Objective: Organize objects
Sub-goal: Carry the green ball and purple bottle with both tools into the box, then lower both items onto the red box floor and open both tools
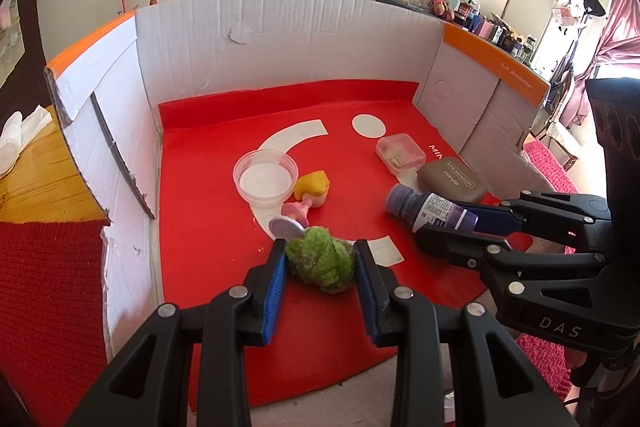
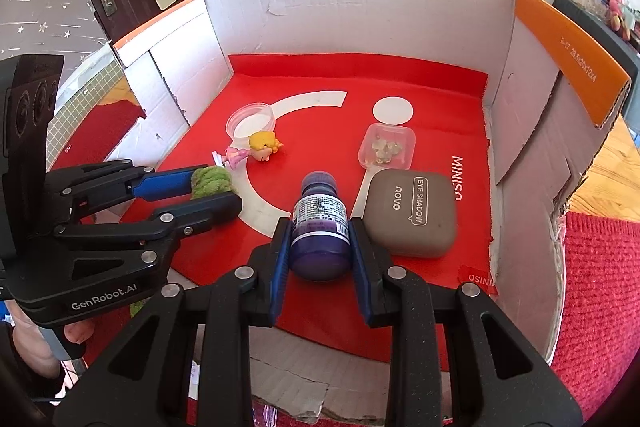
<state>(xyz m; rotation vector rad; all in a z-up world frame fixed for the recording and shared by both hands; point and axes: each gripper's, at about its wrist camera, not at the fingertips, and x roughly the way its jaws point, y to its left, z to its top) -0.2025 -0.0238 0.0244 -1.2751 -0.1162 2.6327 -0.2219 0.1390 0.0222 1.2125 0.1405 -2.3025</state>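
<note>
My left gripper [image 1: 320, 261] is shut on a fuzzy green ball [image 1: 320, 263], held low over the red mat [image 1: 208, 227] inside the white cardboard box [image 1: 280, 39]. My right gripper [image 2: 319, 235] is shut on a purple bottle [image 2: 320, 227] with a white label, its cap pointing away. In the right wrist view the left gripper [image 2: 218, 189] with the green ball [image 2: 210, 181] is at the left. From the left wrist camera the right gripper [image 1: 446, 227] and the bottle [image 1: 428, 209] are at the right.
On the mat lie a round clear tub [image 1: 266, 179], a small doll with yellow hair [image 1: 310, 193], a clear square case [image 1: 400, 151] and a grey eye-shadow compact [image 2: 412, 213] right beside the bottle. Box walls enclose three sides. Red knitted cloth [image 2: 600, 287] lies outside.
</note>
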